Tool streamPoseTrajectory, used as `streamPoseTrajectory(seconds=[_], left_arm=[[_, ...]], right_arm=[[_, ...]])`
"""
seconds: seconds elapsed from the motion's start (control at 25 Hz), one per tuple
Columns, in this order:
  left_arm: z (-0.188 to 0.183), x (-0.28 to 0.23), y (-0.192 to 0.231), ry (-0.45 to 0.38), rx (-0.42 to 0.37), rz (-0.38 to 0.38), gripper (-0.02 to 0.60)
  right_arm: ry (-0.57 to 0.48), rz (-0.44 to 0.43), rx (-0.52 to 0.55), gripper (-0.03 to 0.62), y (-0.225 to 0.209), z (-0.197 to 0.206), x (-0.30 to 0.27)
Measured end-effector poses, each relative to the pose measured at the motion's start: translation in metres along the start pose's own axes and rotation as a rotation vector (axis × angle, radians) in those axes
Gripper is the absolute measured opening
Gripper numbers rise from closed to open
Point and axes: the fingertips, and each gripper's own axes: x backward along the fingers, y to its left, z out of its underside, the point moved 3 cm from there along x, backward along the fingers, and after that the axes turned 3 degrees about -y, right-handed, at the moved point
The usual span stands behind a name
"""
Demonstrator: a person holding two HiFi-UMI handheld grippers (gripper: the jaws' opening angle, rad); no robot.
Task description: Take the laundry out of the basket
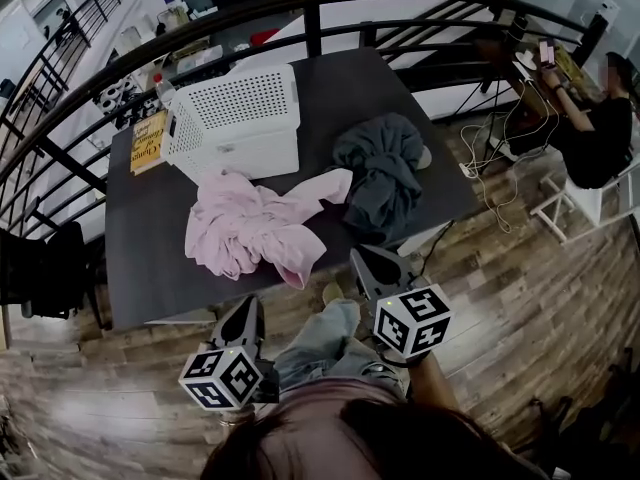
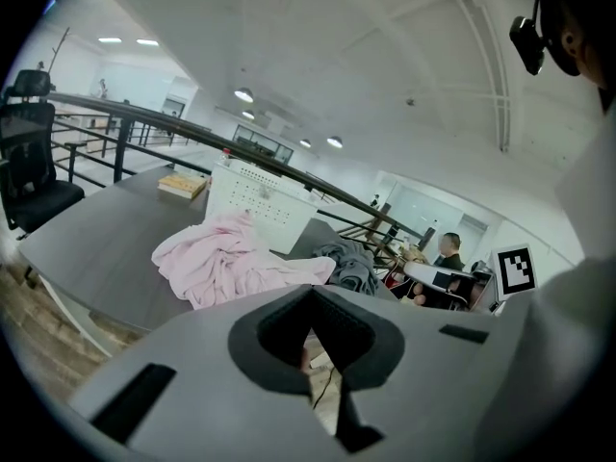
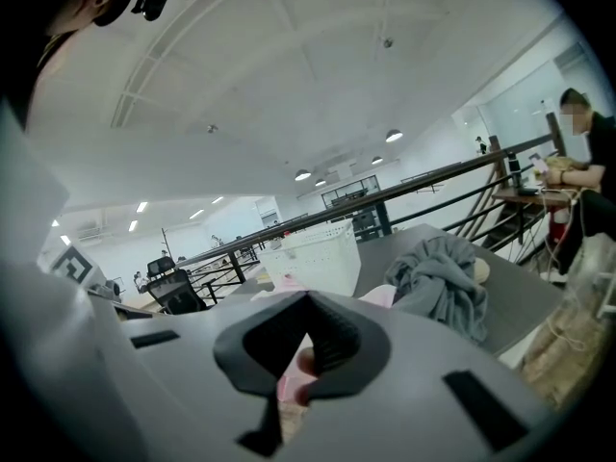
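Note:
The white perforated laundry basket [image 1: 235, 118] stands at the back of the dark table [image 1: 150, 248], showing no laundry inside from here. In front of it a pink garment [image 1: 255, 228] lies crumpled, and a grey garment [image 1: 385, 168] is heaped to its right near the table edge. My left gripper [image 1: 248, 308] and right gripper [image 1: 365, 263] hover off the table's near edge, both shut and holding nothing. The left gripper view shows its shut jaws with the left gripper [image 2: 313, 296] aimed toward the pink garment [image 2: 221, 258] and basket [image 2: 260, 200]. The right gripper [image 3: 308, 306] faces the basket [image 3: 313, 253] and grey garment [image 3: 438, 282].
A yellow book [image 1: 148, 140] lies left of the basket. A black curved railing [image 1: 310, 8] runs behind the table. A person [image 1: 590, 118] sits at a desk to the right among cables, and a black chair [image 1: 45, 268] stands at the left. The floor is wood.

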Motion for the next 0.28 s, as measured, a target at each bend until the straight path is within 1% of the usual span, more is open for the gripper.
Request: streamPoseTrajectory(seconds=[0.28], left_arm=[[-0.002,-0.021,-0.02,-0.005,0.007,0.056,-0.002]], right_arm=[[-0.012,0.035,-0.009,0.015,-0.028,-0.009,0.007]])
